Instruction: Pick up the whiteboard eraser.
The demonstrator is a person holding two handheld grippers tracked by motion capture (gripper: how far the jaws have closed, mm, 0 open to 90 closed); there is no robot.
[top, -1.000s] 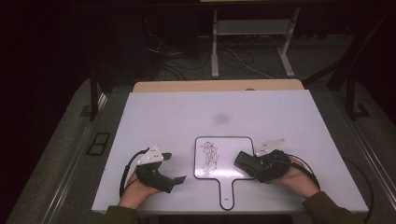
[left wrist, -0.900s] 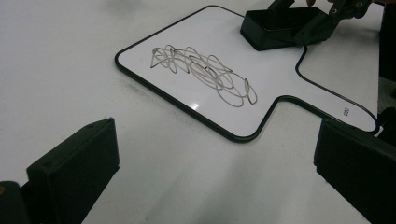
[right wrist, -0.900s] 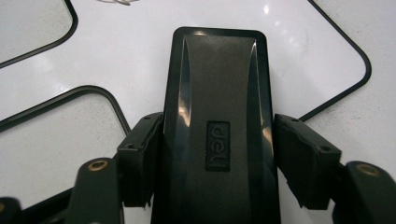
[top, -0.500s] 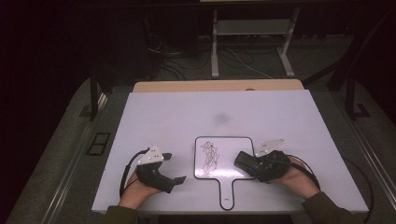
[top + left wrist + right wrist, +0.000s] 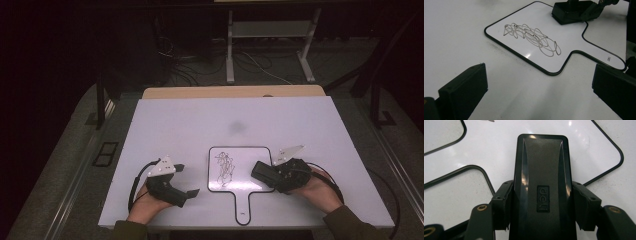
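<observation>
Whiteboard [image 5: 235, 172]: flat on the counter [image 5: 200, 125], near its front edge, handle toward the person.
Eraser [image 5: 541, 182]: on the whiteboard's right side, right of the scribble [image 5: 225, 167].
Left tongs [image 5: 181, 180]: on the counter, left of the whiteboard.

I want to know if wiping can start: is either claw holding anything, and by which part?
The right claw grips the black eraser across its two long sides, near its back end. The left claw is open and holds nothing.

Black tongs [image 5: 192, 192], brass screws, olive sleeves [image 5: 352, 224]
</observation>
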